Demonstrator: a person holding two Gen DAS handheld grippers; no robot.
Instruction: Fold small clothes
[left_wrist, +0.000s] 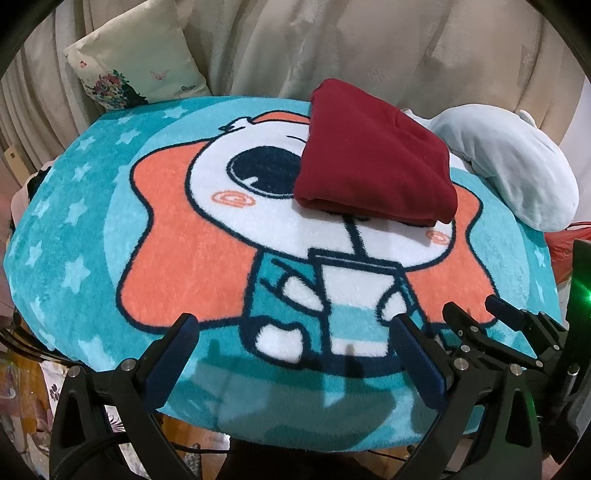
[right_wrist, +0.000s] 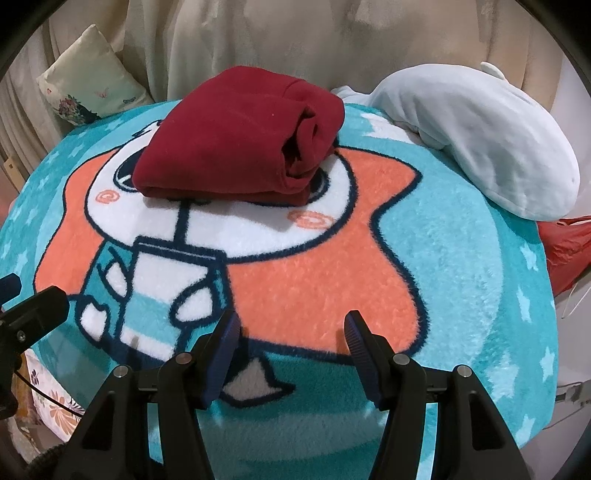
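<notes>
A dark red garment (left_wrist: 373, 162) lies folded into a thick bundle at the far side of a round cartoon rug (left_wrist: 92, 229). It also shows in the right wrist view (right_wrist: 236, 144), its layered open end facing right. My left gripper (left_wrist: 295, 325) is open and empty, low over the rug's near edge, well short of the garment. My right gripper (right_wrist: 291, 325) is open and empty too, beside the left one; it shows in the left wrist view (left_wrist: 476, 310). The left gripper's tip shows in the right wrist view (right_wrist: 33, 299).
A pale blue plush cushion (right_wrist: 476, 140) lies at the rug's far right edge. A floral pillow (left_wrist: 136, 62) leans against cream curtains (left_wrist: 332, 40) at the back left. A red bag (right_wrist: 565, 251) sits off the right edge. The rug (right_wrist: 461, 280) ends close below both grippers.
</notes>
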